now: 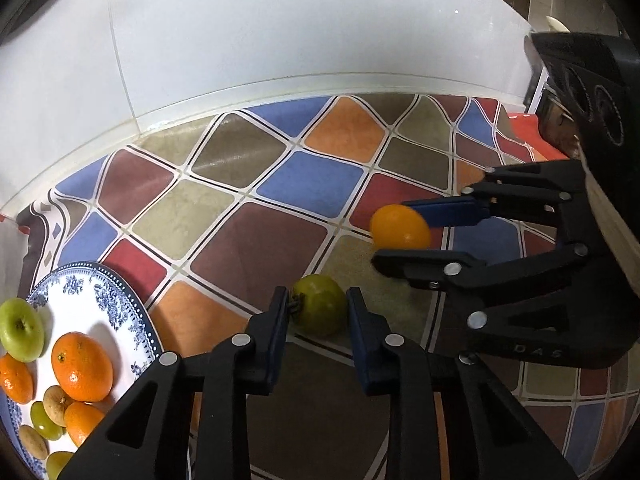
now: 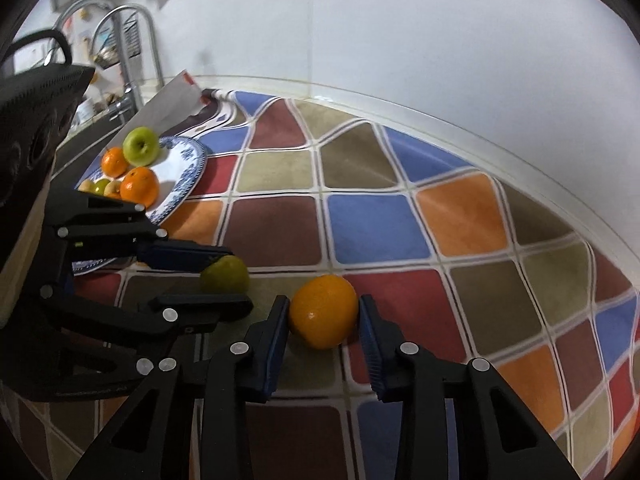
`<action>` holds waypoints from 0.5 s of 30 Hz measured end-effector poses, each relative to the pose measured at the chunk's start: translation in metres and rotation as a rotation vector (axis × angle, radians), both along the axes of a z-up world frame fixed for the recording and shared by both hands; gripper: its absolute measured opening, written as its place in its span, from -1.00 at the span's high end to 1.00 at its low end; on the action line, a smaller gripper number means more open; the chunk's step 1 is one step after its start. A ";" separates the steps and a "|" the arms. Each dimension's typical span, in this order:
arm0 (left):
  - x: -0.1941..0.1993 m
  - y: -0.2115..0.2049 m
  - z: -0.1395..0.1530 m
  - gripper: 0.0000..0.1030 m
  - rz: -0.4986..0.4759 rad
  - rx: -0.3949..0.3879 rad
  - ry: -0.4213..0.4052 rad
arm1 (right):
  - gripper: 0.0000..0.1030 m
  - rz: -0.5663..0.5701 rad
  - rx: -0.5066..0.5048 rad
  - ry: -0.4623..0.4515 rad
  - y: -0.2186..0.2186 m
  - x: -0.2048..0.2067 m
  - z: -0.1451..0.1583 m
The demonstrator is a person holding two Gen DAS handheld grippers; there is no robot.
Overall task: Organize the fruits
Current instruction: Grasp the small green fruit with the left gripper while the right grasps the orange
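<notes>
On the bench's patchwork cloth (image 1: pixel 288 184), our left hand-held gripper (image 1: pixel 318 312) straddles a dull green round fruit (image 1: pixel 320 310), jaws apart; our right hand-held gripper (image 2: pixel 324 312) brackets a smooth round orange (image 2: pixel 323 311), not yet clamped. Both look firm, light, prone to rolling — we would pinch across their widest middle.

We see both wrist views looking down along their jaws, close over the tabletop (image 1: pixel 280 184), toward the white wall (image 1: pixel 280 32); shared: plate (image 1: pixel 120 300) at left, green fruit (image 1: pixel 320 310), orange (image 2: pixel 323 311), each other's gripper
</notes>
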State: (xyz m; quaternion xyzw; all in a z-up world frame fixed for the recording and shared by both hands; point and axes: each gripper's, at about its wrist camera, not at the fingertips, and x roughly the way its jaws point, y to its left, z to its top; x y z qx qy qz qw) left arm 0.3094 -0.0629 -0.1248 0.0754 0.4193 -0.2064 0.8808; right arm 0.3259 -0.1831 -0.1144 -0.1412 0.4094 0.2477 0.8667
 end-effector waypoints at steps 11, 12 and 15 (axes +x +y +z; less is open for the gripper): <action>-0.034 0.008 0.028 0.44 0.037 -0.023 -0.054 | 0.32 -0.083 0.041 -0.025 -0.006 -0.033 0.020; -0.038 0.009 0.031 0.44 0.041 -0.028 -0.060 | 0.32 -0.084 0.047 -0.030 -0.006 -0.038 0.023; -0.049 0.012 0.039 0.44 0.054 -0.039 -0.075 | 0.32 -0.091 0.057 -0.053 -0.002 -0.051 0.032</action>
